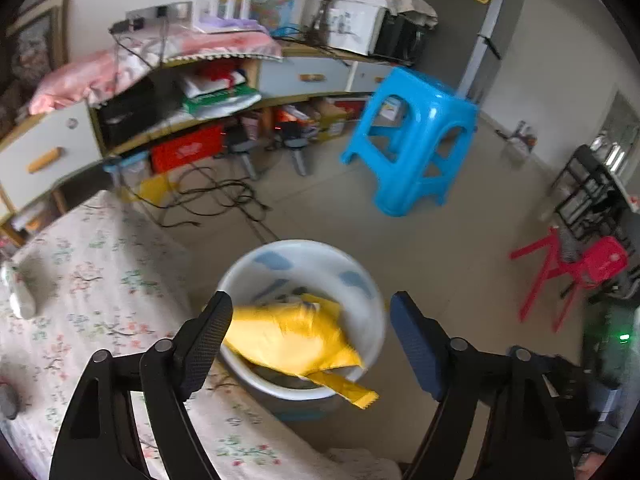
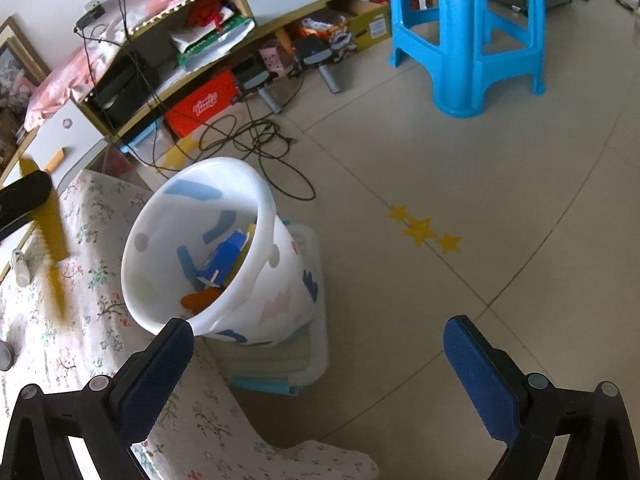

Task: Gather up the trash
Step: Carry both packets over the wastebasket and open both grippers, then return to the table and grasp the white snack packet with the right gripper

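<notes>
A white trash bin (image 1: 360, 276) with blue and pink marks stands beside the floral table. In the left wrist view my left gripper (image 1: 310, 322) is open right over the bin, and a blurred yellow wrapper (image 1: 292, 338) hangs loose between the fingers above the bin mouth. In the right wrist view the bin (image 2: 264, 280) holds blue and orange scraps (image 2: 228, 252). My right gripper (image 2: 320, 344) is open and empty, just right of the bin. The yellow wrapper (image 2: 52, 232) and the left gripper's finger (image 2: 24, 196) show at far left.
The floral tablecloth (image 1: 92, 292) covers the table on the left, with a small white bottle (image 2: 20, 266) on it. A blue stool (image 1: 416, 140), a red stool (image 1: 568, 272), tangled cables (image 2: 256, 140) and a cluttered low cabinet (image 1: 180, 96) stand on the tiled floor.
</notes>
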Motion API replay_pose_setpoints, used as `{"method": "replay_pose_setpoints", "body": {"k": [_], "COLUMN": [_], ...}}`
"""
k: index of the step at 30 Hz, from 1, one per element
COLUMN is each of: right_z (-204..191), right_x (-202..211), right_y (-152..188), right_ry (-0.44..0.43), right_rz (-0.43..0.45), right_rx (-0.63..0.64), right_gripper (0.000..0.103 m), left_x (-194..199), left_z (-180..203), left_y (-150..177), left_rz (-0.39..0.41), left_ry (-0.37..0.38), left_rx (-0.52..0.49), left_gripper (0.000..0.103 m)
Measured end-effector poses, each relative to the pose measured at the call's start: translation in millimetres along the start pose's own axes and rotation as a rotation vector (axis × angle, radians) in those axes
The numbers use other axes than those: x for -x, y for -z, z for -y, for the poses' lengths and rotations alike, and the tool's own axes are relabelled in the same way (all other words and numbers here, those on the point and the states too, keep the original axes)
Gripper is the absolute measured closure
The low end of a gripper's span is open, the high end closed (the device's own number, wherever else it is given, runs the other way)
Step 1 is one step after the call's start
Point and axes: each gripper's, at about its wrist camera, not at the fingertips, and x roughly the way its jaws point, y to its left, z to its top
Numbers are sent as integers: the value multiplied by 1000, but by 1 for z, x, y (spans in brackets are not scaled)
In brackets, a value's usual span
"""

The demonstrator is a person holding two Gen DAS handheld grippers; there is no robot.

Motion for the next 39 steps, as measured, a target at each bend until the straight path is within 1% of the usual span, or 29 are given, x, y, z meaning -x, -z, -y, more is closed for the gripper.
{"method": "replay_pose_setpoints", "body": {"k": [4,9,14,17,20,26,29,34,39], "right_z": [-4,-13,-23,-34,-50,-96,-127,-175,-223], "right_x": [4,9,16,22,27,37,39,38,32], "right_y": [1,3,5,6,9,20,32,63,101], "right_ry": [3,11,10,11,9,-12,-30,-54,-89], "right_rz": [7,15,18,23,25,16,2,-42,-102], "right_rx": [15,37,42,47,59,105,145,218,294], "right_gripper": [0,1,1,1,1,1,1,1,1], "left_x": [1,12,32,49,68,112,133,168,193], "left_z": [-15,-39,-65,-83,-103,-152,-181,-227,-260], "left_y": [7,20,40,55,69,104,126,170,209], "left_rz": [-28,-53,-52,-50,-49,-56,-75,-97,-104], "left_ry": [-40,-117,-174,-201,-225,-274,-297,-339,-380], "left_rx": [22,43,51,57,72,119,166,253,321], "left_gripper": [20,19,12,6,5,4,4,4,4]}}
